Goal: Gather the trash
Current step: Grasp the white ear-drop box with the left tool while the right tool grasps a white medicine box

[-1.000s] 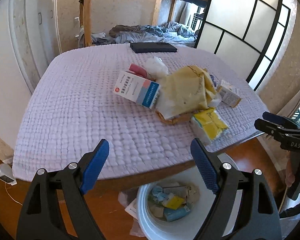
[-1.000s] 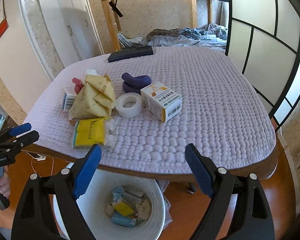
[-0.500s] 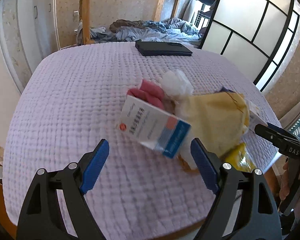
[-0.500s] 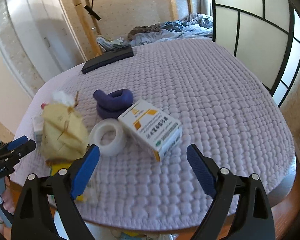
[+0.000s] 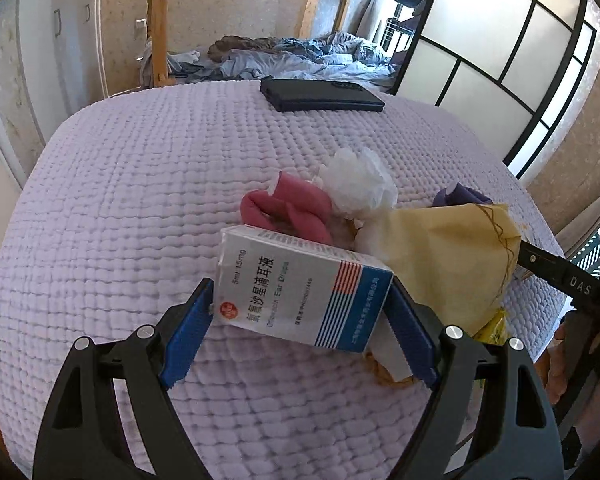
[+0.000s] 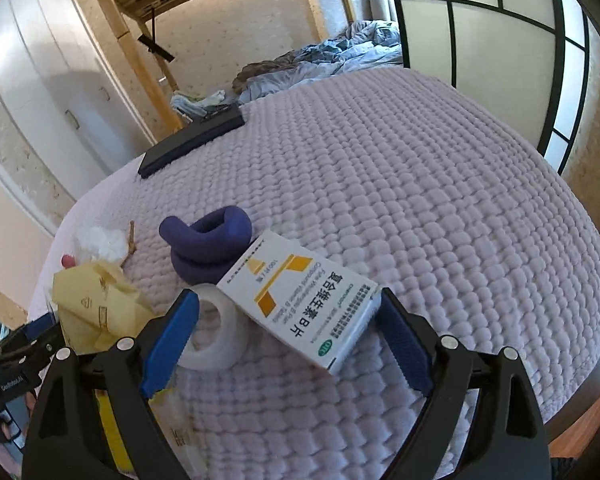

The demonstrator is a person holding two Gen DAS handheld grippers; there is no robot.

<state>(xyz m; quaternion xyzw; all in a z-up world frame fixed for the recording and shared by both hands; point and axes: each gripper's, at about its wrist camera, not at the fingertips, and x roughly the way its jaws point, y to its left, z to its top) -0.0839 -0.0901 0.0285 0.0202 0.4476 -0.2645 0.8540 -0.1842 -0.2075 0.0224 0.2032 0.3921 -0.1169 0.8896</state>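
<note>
In the left wrist view my left gripper [image 5: 300,332] is open, its blue pads on either side of a white and blue ear-drops box [image 5: 300,292] that lies on the purple quilt. Behind it are a pink roll [image 5: 288,208], a crumpled white tissue [image 5: 360,184] and a yellow paper bag [image 5: 444,256]. In the right wrist view my right gripper [image 6: 288,340] is open around a white box with yellow marks [image 6: 300,300]. A white tape roll [image 6: 216,340] sits by its left pad, a purple roll [image 6: 208,244] just behind.
A black flat case [image 5: 320,94] lies at the far side of the quilted table [image 6: 420,184]. A yellow packet [image 6: 112,428] lies at the near left edge. The right gripper's arm shows at the right in the left view [image 5: 572,284]. A bed with rumpled bedding stands behind.
Both grippers moved from above the white bin forward and down over the table. The left now brackets the ear-drops box, the right the white and yellow box. The bin has left view.
</note>
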